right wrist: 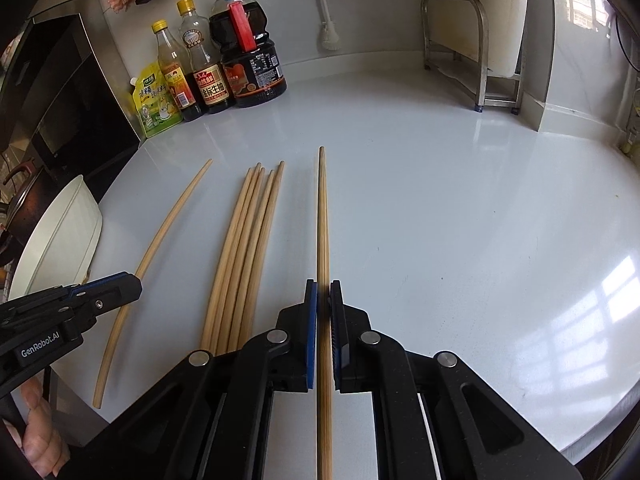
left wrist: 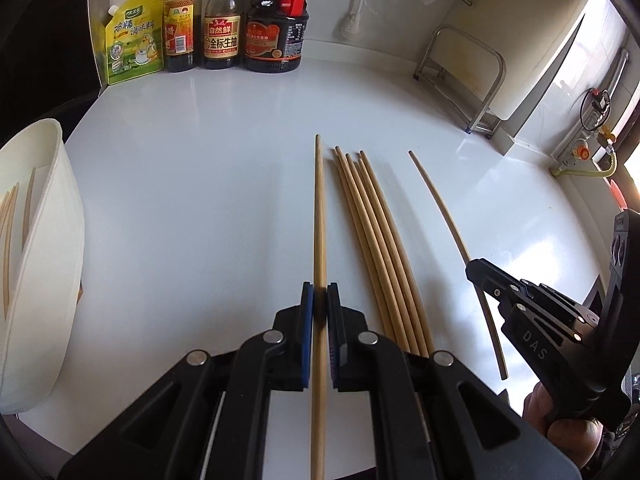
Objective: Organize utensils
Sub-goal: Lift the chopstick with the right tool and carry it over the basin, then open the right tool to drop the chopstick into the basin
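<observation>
Two grippers clamped | left gripper (left wrist: pixel 320 300) fingers grasp one chopstick (left wrist: pixel 319 216) | right gripper (right wrist: pixel 323 296) fingers grasp another chopstick (right wrist: pixel 323 220) | five-chopstick bundle (left wrist: pixel 372 232) on table (left wrist: pixel 200 200)

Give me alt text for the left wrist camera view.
The left gripper is shut on one chopstick above a white counter; five more chopsticks lie right of it, sauce bottles stand behind.

Left wrist view: a bundle of chopsticks (left wrist: pixel 376 240) lies mid-frame on the countertop (left wrist: pixel 200 200), between two single chopsticks (left wrist: pixel 319 216) (left wrist: pixel 444 208). A holder (left wrist: pixel 44 260) stands at left edge, sauce bottles (left wrist: pixel 222 20) upper left, a metal rack (left wrist: pixel 464 64) upper right.
</observation>
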`<state>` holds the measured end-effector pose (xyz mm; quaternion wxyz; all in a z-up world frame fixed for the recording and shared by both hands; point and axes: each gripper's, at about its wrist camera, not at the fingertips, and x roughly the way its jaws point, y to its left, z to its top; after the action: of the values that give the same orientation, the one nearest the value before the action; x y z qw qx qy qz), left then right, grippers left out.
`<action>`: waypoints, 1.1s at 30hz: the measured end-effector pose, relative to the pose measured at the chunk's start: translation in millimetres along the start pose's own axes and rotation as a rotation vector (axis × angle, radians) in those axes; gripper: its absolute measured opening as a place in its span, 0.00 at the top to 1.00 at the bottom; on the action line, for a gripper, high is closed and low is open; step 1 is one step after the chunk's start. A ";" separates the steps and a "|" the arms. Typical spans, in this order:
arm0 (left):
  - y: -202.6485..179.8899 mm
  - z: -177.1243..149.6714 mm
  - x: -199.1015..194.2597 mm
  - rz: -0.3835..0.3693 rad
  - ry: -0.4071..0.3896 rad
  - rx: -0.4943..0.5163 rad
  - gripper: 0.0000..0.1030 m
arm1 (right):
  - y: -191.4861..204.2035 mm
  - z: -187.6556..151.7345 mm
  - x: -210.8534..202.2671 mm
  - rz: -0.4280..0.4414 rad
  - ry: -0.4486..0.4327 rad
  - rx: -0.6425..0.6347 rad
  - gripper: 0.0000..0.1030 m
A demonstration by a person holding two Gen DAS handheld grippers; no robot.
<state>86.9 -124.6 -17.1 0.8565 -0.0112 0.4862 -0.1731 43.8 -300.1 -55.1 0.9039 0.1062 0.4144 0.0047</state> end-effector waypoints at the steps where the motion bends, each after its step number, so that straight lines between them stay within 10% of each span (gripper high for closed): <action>1: 2.4 -0.7 -3.8 -0.001 -0.005 -0.002 0.93 | 1.5 0.0 -2.3 0.009 -0.004 0.004 0.94; 19: 126.0 -4.0 -124.9 0.119 -0.201 -0.124 0.93 | 162.7 41.7 -25.4 0.306 -0.106 -0.092 0.94; 33: 268.9 -11.3 -133.1 0.275 -0.208 -0.282 0.93 | 340.6 43.2 38.8 0.419 0.062 -0.311 0.94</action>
<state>92.1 170.7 36.8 0.9074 -0.0825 0.4116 0.0170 128.8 28.4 9.9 0.8756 0.0495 0.4050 0.2586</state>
